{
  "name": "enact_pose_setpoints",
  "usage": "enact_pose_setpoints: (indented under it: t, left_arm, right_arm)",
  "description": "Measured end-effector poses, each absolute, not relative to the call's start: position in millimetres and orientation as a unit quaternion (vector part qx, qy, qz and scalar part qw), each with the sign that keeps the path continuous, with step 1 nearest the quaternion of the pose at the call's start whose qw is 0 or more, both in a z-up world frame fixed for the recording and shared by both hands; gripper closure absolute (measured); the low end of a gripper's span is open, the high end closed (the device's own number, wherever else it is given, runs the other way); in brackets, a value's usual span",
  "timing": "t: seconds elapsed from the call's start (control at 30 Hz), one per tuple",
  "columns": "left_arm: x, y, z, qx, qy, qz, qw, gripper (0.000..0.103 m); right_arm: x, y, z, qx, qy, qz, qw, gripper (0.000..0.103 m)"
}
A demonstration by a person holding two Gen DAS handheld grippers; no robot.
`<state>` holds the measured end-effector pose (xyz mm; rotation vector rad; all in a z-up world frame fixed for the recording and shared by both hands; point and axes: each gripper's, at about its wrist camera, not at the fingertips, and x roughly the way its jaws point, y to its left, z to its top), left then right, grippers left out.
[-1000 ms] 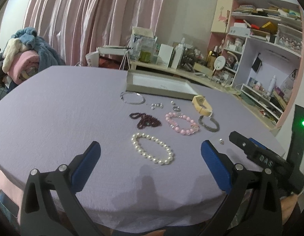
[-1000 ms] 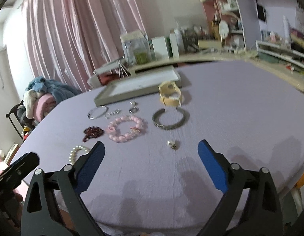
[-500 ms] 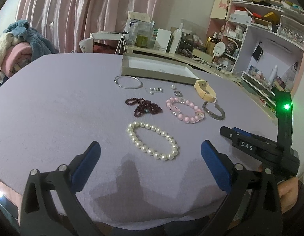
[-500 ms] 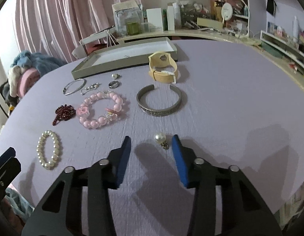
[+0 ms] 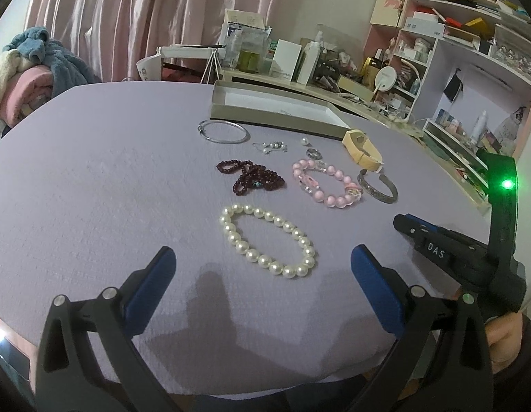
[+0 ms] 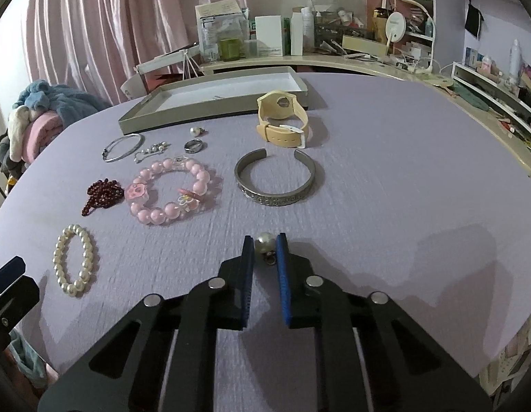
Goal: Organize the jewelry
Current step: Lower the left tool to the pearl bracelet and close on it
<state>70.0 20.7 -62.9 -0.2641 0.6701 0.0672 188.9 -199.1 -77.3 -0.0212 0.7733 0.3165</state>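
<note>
My right gripper is shut on a pearl earring lying on the purple tablecloth. Beyond it lie a silver cuff, a pink bead bracelet, a cream watch, a dark red bead strand, a white pearl bracelet and a shallow grey tray. My left gripper is open and empty, just short of the white pearl bracelet. The right gripper's body shows at the right of the left wrist view.
A thin silver bangle, a ring, a loose pearl and small silver earrings lie before the tray. A cluttered desk and shelves stand behind; a pile of blankets is at left.
My right gripper moved forward and down and closed its fingers on the pearl earring. My left gripper came closer to the white pearl bracelet and stayed open.
</note>
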Motion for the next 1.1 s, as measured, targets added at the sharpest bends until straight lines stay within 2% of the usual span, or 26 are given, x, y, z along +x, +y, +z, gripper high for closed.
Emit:
enact_pose_setpoints:
  t: [0.47, 0.53, 0.77, 0.83, 0.87, 1.0, 1.07, 1.1]
  left_arm:
    - [89, 20, -67, -0.115, 0.35, 0.043, 0.929, 0.003]
    - [93, 20, -68, -0.115, 0.355, 0.043, 0.927, 0.015]
    - [105, 29, -69, -0.127, 0.37, 0.061, 0.918, 0.033]
    - [108, 34, -71, -0.133, 0.378, 0.066, 0.914, 0.049]
    - [109, 34, -71, -0.129, 0.378, 0.073, 0.914, 0.053]
    - [111, 32, -72, -0.11, 0.383, 0.09, 0.913, 0.083]
    - [111, 34, -73, -0.112, 0.385, 0.09, 0.912, 0.093]
    - [110, 34, -73, -0.114, 0.385, 0.087, 0.912, 0.093]
  right_arm:
    - [185, -209, -76, 0.0, 0.364, 0.157, 0.918, 0.09]
    - [184, -210, -74, 0.0, 0.361, 0.158, 0.919, 0.09]
    - [180, -207, -72, -0.006, 0.353, 0.165, 0.921, 0.09]
    - [179, -207, -72, -0.006, 0.352, 0.166, 0.921, 0.09]
    - [179, -206, -72, -0.006, 0.352, 0.167, 0.921, 0.09]
    - [178, -206, -72, -0.005, 0.352, 0.167, 0.921, 0.09]
    - [178, -205, -71, -0.006, 0.351, 0.167, 0.921, 0.09]
    - [177, -204, -71, -0.006, 0.35, 0.168, 0.922, 0.09]
